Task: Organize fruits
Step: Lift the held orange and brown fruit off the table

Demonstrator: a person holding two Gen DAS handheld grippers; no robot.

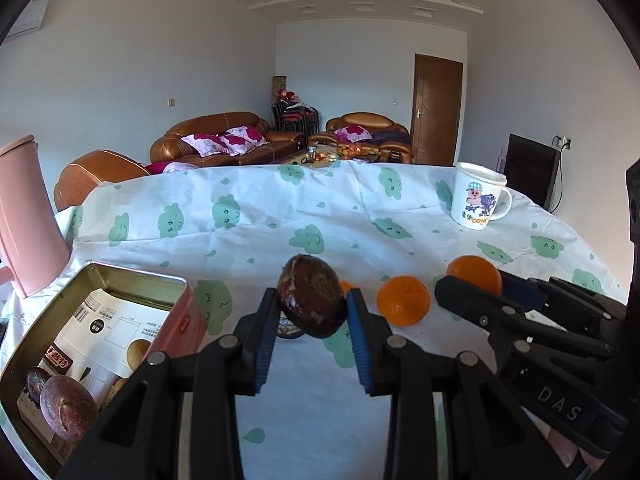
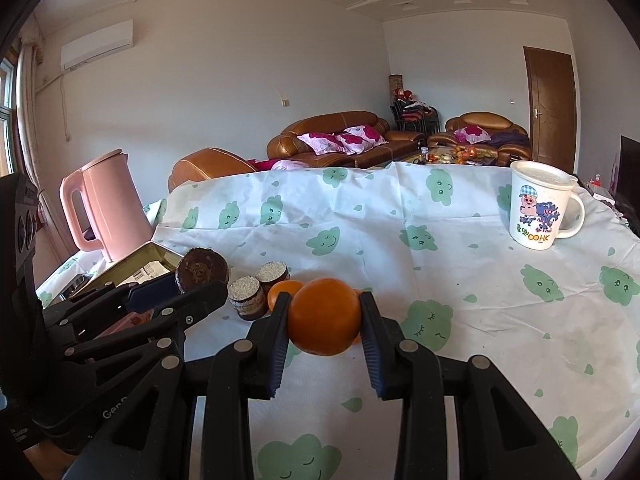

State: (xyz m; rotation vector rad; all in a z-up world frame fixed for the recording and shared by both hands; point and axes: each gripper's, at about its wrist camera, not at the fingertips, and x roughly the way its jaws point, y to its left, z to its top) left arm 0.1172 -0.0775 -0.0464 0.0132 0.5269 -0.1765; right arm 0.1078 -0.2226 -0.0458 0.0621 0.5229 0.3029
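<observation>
My left gripper (image 1: 312,308) is shut on a dark brown passion fruit (image 1: 314,294) and holds it above the tablecloth; it also shows in the right wrist view (image 2: 202,272). My right gripper (image 2: 324,316) is shut on an orange (image 2: 324,316), also seen in the left wrist view (image 1: 474,274). Another orange (image 1: 403,300) lies on the cloth between the grippers. An open tin box (image 1: 100,280) at the left holds two passion fruits (image 1: 68,408). A third orange (image 2: 282,292) lies behind my right gripper.
A pink kettle (image 2: 108,204) stands at the far left. A white cartoon mug (image 2: 538,204) stands at the far right. Two small round jars (image 2: 250,298) sit beside the tin. The table (image 2: 480,300) has a cloud-print cloth.
</observation>
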